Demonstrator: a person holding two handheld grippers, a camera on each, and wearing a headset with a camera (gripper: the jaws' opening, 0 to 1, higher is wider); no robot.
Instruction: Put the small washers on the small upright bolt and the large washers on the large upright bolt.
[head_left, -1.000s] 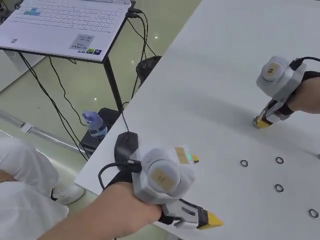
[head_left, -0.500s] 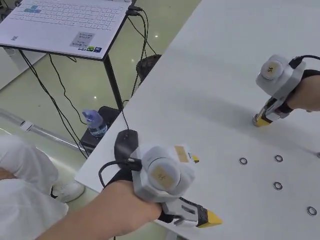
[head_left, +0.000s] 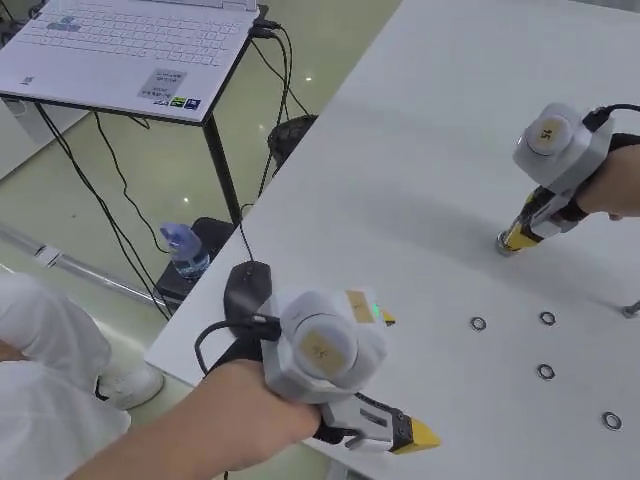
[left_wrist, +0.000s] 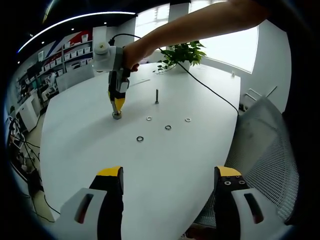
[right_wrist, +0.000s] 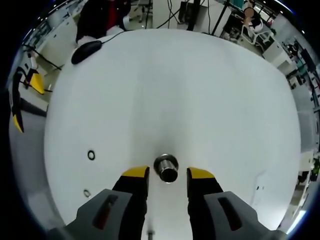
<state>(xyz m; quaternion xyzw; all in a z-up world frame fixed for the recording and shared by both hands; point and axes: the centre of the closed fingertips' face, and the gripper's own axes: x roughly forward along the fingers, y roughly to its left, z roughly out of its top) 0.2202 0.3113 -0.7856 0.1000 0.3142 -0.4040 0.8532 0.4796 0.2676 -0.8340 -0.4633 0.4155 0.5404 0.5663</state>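
Note:
The large upright bolt (right_wrist: 166, 168) stands on the white table (head_left: 420, 150), just ahead of and between the tips of my right gripper (right_wrist: 167, 175), whose jaws are open with a small gap on each side. In the head view that gripper (head_left: 515, 240) points down at the bolt (head_left: 504, 243). Several small washers (head_left: 478, 323) (head_left: 545, 372) lie flat nearby. The small upright bolt (left_wrist: 156, 96) stands beyond them. My left gripper (left_wrist: 167, 175) is open and holds nothing, low over the near table edge (head_left: 415, 436).
A black mouse (head_left: 245, 290) with its cable lies near the table's left edge. A laptop (head_left: 130, 50) sits on a stand beside the table, a water bottle (head_left: 185, 248) on the floor below. A mesh chair (left_wrist: 265, 130) stands by the table.
The head camera has drifted slightly, shifting the picture left. Both grippers, the bolt and the washers keep their places.

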